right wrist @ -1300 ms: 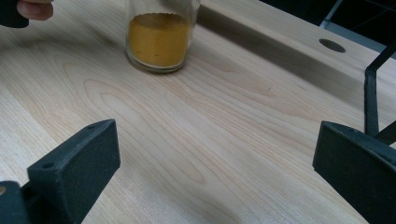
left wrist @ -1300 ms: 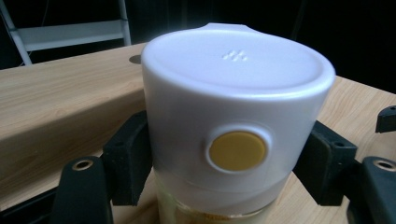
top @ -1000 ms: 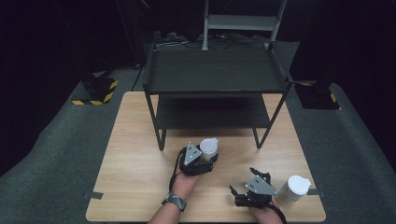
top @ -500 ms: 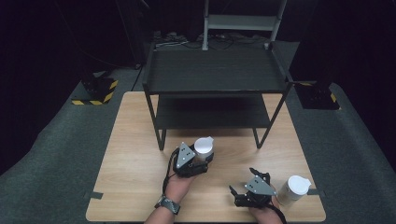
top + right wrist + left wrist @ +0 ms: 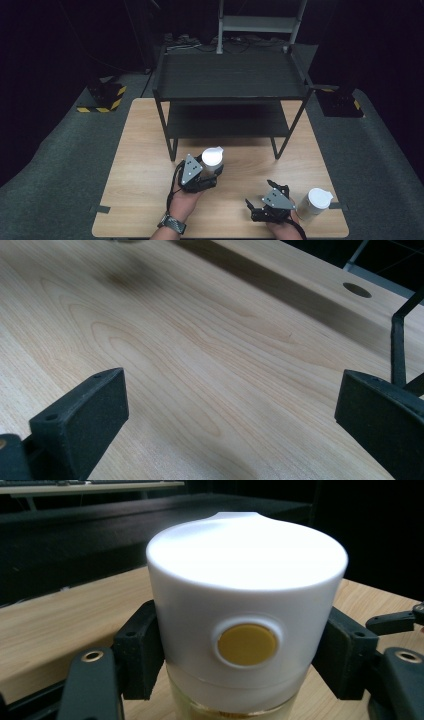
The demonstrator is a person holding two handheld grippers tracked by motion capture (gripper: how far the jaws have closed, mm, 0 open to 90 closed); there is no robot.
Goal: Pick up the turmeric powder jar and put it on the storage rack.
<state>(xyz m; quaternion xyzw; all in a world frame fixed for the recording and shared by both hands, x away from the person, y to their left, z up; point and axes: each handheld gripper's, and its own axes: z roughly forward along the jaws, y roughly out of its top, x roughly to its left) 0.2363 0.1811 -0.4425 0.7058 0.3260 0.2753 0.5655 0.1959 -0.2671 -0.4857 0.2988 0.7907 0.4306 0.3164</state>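
Note:
A jar with a white lid (image 5: 212, 157) and a round yellow spot on its side (image 5: 247, 590) sits between the black pads (image 5: 140, 650) of my left gripper (image 5: 207, 172), which is shut on it just in front of the black shelf rack (image 5: 232, 75). Its pale lower part shows under the lid. A second white-lidded jar (image 5: 318, 200) stands on the wooden table (image 5: 140, 150) near the front right corner. Just left of that jar my right gripper (image 5: 260, 192) rests low over the table with its jaws wide open and bare wood (image 5: 200, 340) between them.
The two-level black rack takes up the back half of the table; one of its legs (image 5: 397, 345) stands close ahead of my right gripper. Grey carpet (image 5: 60, 165) surrounds the table. A strip of tape (image 5: 100, 209) marks the front left edge.
My left gripper has shifted a little to the left and upward with the jar in its grip. The right gripper and the second jar have stayed where they were.

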